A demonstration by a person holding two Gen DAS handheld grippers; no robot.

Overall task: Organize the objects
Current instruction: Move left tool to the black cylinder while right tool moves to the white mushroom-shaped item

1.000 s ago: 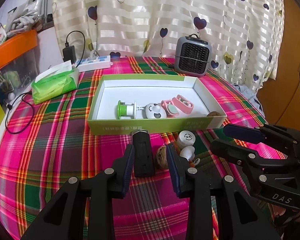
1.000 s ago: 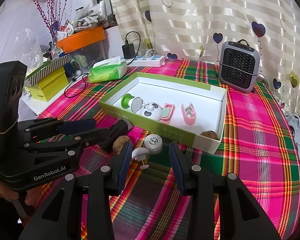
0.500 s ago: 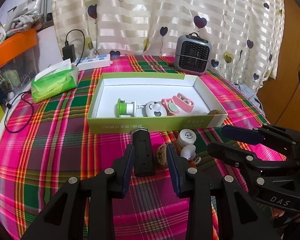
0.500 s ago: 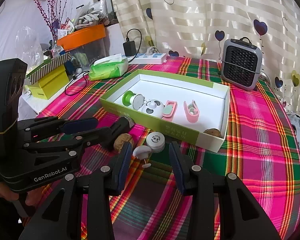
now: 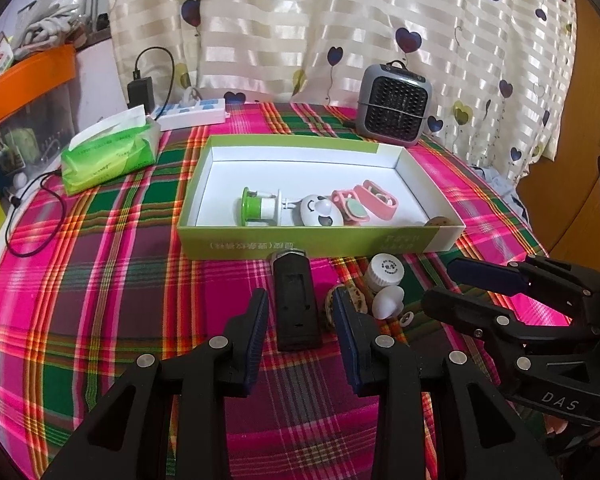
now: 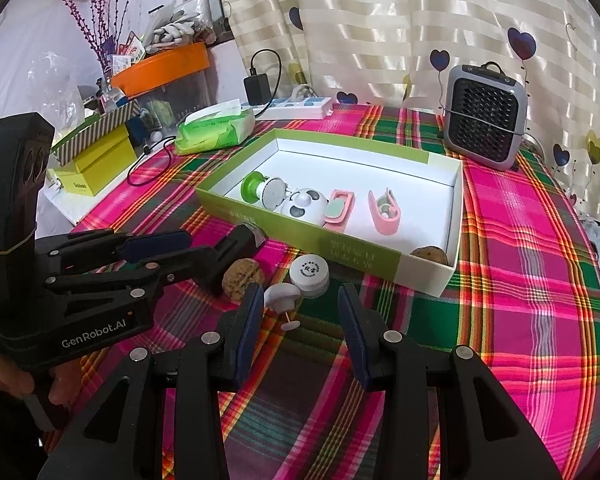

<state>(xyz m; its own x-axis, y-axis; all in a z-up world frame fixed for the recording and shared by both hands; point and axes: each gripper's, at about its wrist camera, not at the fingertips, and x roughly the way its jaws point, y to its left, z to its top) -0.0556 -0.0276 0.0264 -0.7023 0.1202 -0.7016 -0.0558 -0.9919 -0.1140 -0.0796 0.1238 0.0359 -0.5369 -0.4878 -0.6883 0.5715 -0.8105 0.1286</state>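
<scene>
Black clip-like block (image 5: 296, 304): lies flat on the desk (image 5: 100, 280), long axis pointing away from the left hand-held gripper (image 5: 302, 322), directly ahead of and between its spread fingers, no pad touching it. Looks rigid plastic, light, smooth-sided; judged easy to pinch across its narrow width near mid-length, where the sides run parallel. Gripping at the far metal-tipped end would likely let it pivot.

Walnut (image 6: 242, 278): just beside the block, right against the left gripper's right finger. Hard, rough shell, light, round, so likely to roll if nudged; take across its widest part.

White round cap (image 6: 310, 274) and white mushroom-shaped peg (image 6: 280, 296): ahead of the right hand-held gripper (image 6: 300, 322), the peg close to its left fingertip. Both light and hard; the peg has a thin pin and a small loose disc at its foot, judged fragile. Hold it by the head.

Right gripper stands moderately open, nothing between its pads. Left gripper open, empty.

Green box (image 5: 320, 242): beyond all loose items, already holding a green spool, a panda-faced toy, two pink cases and a second walnut in the near right corner. Free floor remains at the back.

Farther off: a tissue pack (image 5: 108, 156), a small grey heater (image 5: 396, 106).
</scene>
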